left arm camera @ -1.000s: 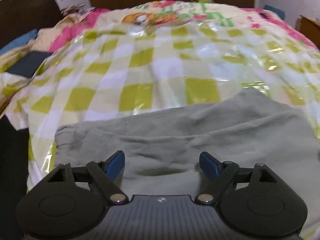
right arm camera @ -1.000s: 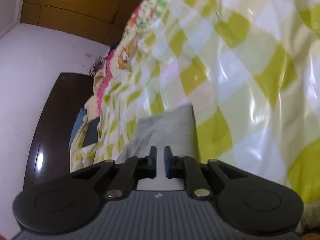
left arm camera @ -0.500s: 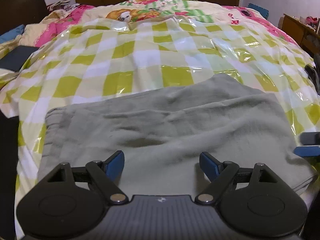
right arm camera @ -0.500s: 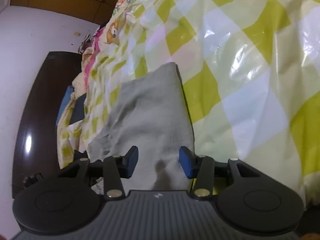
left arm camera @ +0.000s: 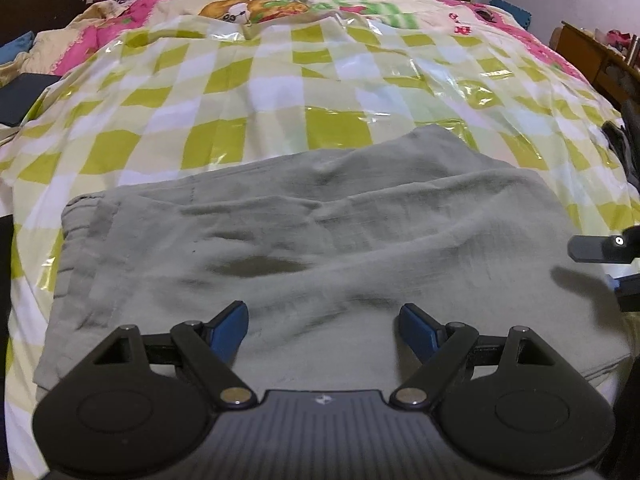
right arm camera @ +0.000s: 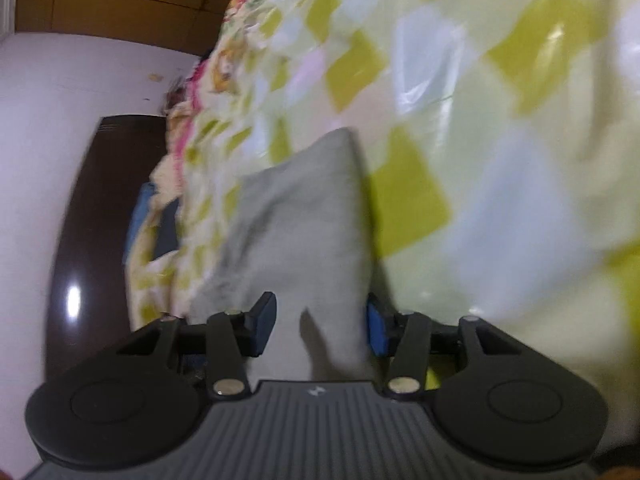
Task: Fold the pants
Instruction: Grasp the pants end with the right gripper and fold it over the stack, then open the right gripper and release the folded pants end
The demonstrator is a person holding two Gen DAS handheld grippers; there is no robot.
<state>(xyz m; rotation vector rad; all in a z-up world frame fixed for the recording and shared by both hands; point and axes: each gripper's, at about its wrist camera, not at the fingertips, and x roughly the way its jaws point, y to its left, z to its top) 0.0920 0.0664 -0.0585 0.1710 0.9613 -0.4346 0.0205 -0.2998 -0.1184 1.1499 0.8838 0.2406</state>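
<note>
The grey pants (left arm camera: 304, 248) lie folded flat on the checked plastic sheet (left arm camera: 248, 92) covering the bed. The left gripper (left arm camera: 322, 322) hovers over the near edge of the pants, fingers spread apart, nothing between them. The right gripper (right arm camera: 322, 326) straddles the right-hand end of the pants, fingers apart and not pressing the cloth.
</note>
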